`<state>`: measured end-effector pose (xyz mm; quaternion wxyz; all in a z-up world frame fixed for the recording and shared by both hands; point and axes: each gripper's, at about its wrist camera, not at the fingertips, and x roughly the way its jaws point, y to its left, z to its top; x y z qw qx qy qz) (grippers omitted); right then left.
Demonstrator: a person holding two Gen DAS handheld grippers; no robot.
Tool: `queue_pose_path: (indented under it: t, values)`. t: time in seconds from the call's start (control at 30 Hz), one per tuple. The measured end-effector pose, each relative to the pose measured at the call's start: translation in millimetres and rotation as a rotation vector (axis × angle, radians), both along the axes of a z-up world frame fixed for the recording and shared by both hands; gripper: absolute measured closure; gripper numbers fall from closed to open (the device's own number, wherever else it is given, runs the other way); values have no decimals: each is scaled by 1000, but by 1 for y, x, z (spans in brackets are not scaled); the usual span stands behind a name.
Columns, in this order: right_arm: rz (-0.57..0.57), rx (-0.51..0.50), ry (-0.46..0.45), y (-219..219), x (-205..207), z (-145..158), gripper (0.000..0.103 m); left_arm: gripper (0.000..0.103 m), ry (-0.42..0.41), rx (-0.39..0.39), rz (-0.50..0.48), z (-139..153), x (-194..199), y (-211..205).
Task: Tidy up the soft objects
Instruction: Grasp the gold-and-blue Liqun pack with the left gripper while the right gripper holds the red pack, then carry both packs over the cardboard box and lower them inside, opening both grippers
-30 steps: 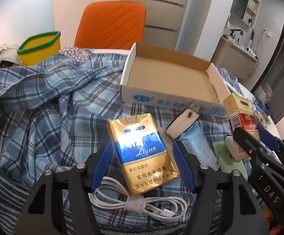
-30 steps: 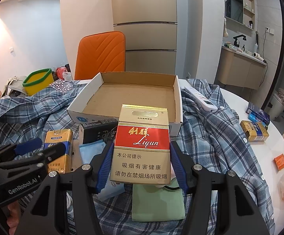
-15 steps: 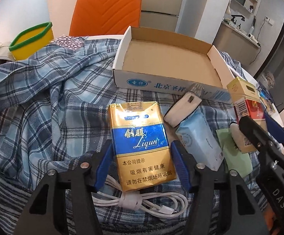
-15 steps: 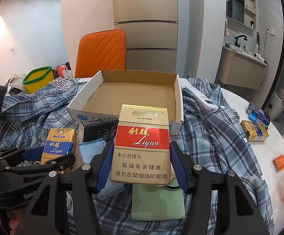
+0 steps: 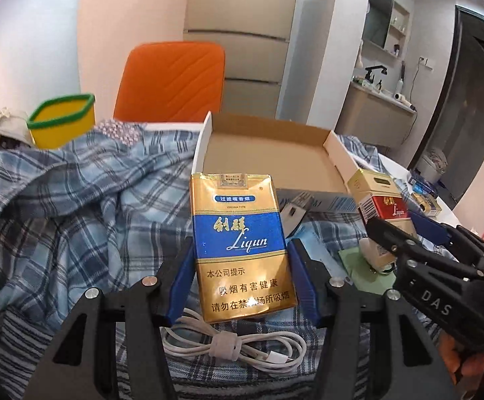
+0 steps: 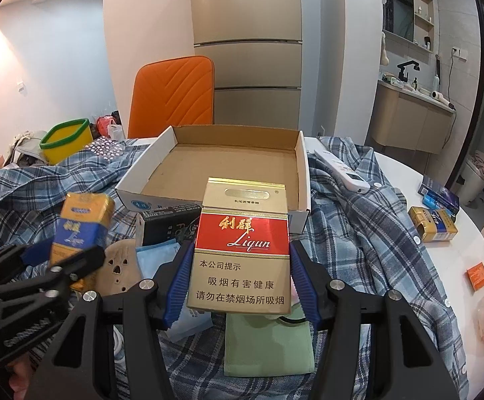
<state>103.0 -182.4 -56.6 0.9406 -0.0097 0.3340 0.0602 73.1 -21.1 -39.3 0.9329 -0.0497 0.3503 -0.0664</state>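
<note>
My left gripper [image 5: 241, 260] is shut on a soft gold-and-blue cigarette pack [image 5: 238, 230], held upright off the plaid shirt [image 5: 75, 200]. From the right wrist view this pack [image 6: 81, 230] shows at the left, in the left gripper [image 6: 58, 253]. My right gripper [image 6: 242, 260] is shut on a gold-and-red hard pack [image 6: 243, 233], raised in front of the open cardboard box [image 6: 228, 173]. The left wrist view shows the red pack [image 5: 383, 203] at the right, in the right gripper [image 5: 405, 230]. The box [image 5: 265, 153] holds nothing.
Under the packs lie a coiled white cable [image 5: 235, 346], a green cloth [image 6: 268, 343], a light blue tissue pack [image 6: 156, 256] and a black box [image 6: 168, 226]. A white remote [image 6: 342, 170] and another pack [image 6: 433, 223] lie right. A yellow tub [image 5: 63, 125] and orange chair [image 5: 175, 80] stand behind.
The left gripper's jaws have narrowed onto the gold-and-blue pack and raised it off the shirt, tipping it upright. The right gripper and its red pack have not moved.
</note>
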Motion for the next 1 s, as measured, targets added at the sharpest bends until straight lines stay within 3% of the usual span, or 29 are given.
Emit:
queue_pose_path:
  t: [0.13,0.33,0.53,0.7,1.0]
  values:
    - [7,-5,-25,1,-4,4,44,50,-48,-1,-1,8,-6,2]
    - [11,-1,-57,2,-8,9,44,50,-225,49,-35,30,-32,-6]
    - [0,-8,-191,2,-28,30,44,50,-399,58,-47,56,-56,-4]
    - [-8,-11,-313,1,-44,60,44,50,-445,63,-53,76,-51,0]
    - [-48,-46,-425,4,-33,120,44,50,-544,29,-56,116,-28,2]
